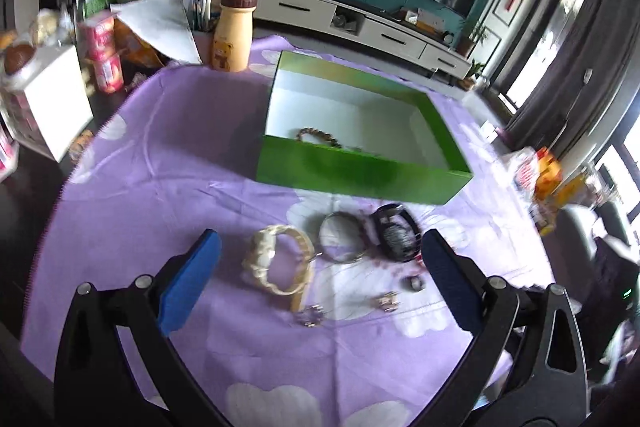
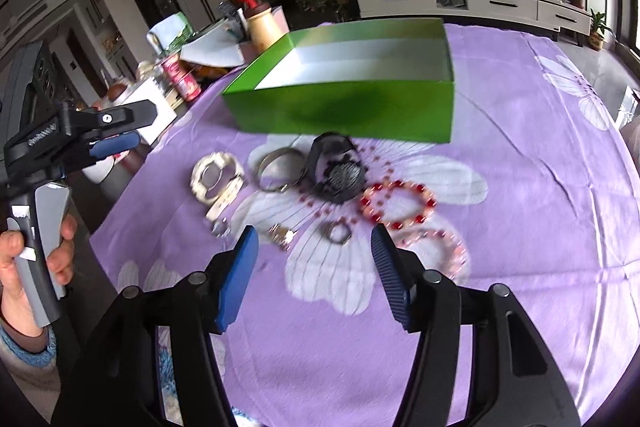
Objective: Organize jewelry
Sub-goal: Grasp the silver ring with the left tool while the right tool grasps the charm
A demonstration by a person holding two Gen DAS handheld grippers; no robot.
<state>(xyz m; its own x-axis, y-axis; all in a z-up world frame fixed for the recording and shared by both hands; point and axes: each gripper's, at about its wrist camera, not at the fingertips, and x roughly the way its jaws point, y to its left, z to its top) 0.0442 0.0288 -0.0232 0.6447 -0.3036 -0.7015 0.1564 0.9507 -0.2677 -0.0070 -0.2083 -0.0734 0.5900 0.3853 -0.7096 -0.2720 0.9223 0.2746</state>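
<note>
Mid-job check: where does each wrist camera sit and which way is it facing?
Left wrist: on the left gripper, looking down past open fingers at the cream watch and green box.
Right wrist: on the right gripper, aimed at the bead bracelet; the person's left hand shows.
Shared: box, watch, purple cloth.

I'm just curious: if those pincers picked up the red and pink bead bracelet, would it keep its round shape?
Probably not. The bead bracelet looks strung from separate small beads, so it would likely sag into a drooping loop. The smooth round beads may slip between the pads. It looks light, lying flat on the purple cloth.
</note>
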